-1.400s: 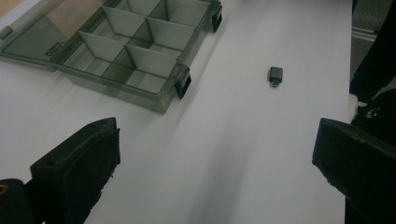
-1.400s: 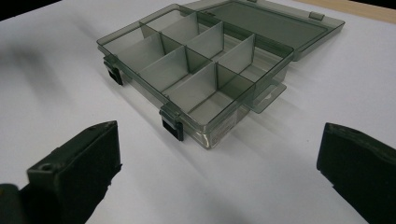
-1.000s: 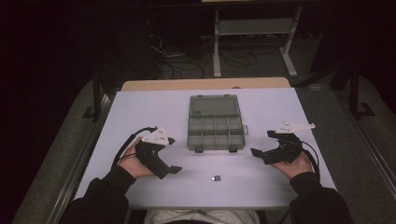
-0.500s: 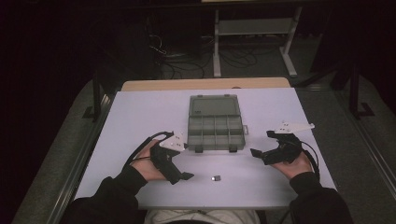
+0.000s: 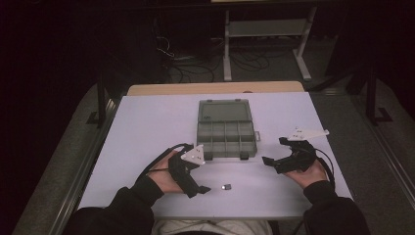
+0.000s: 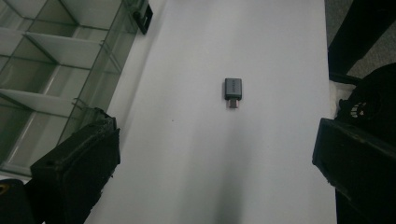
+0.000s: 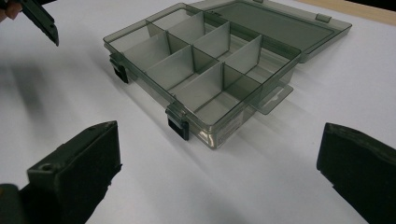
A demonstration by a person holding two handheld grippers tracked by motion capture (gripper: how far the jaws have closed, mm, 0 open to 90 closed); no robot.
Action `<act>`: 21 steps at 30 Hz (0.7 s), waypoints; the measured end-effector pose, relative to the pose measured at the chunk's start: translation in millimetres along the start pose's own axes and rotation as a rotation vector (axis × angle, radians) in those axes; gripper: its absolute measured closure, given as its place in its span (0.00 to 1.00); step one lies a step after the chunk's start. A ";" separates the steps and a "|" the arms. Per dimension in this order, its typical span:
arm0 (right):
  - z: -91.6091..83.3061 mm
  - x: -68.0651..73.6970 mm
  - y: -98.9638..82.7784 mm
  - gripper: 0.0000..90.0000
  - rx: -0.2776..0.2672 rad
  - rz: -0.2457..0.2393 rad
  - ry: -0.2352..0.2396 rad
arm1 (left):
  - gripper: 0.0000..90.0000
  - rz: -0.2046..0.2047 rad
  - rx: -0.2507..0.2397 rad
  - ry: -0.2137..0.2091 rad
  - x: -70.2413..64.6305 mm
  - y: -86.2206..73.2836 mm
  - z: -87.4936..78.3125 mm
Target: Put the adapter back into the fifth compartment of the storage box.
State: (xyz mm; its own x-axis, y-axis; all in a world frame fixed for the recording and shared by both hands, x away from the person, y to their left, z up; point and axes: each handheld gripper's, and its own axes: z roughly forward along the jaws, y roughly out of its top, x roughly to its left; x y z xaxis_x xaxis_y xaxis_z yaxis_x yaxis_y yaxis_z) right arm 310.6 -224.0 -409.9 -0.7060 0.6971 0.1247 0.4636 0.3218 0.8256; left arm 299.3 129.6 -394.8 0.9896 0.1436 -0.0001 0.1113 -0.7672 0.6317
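Observation:
A small grey USB adapter (image 5: 227, 186) lies flat on the white table (image 5: 147, 127) near its front edge, its metal plug end facing my left gripper; it sits mid-frame (image 6: 232, 91) in the left gripper view. My left gripper (image 5: 198, 189) is just left of the adapter, pointing at it, open and empty (image 6: 212, 154). A clear grey compartment box (image 5: 226, 132) stands open at the table's middle, its lid laid back and its cells empty (image 7: 201, 74). My right gripper (image 5: 272, 152) rests right of the box, open and empty (image 7: 219, 144), facing the box's front right corner.
The box's two black front latches (image 7: 179, 123) face the person. Its near edge shows at the left (image 6: 56, 65) of the left gripper view. One jaw tip of the left gripper (image 7: 42, 18) pokes into the right gripper view. A wooden board (image 5: 215, 88) borders the table's far edge.
The left hand has slid right along the table's front and turned its gripper toward the adapter. The right gripper, the box and the adapter have stayed put.

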 end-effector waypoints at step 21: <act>-0.2 0.8 0.1 0.00 -0.001 -0.008 0.002 | 0.01 0.049 0.041 -0.070 -10.0 13.9 40.7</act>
State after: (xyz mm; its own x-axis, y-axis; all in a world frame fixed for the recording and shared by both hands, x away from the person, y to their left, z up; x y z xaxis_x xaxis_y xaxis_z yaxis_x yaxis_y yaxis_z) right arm 310.0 -223.5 -409.6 -0.7104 0.6936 0.1194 0.4575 0.3261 0.8273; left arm 294.7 92.0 -417.5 0.9978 0.0622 -0.0245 0.0644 -0.7971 0.6004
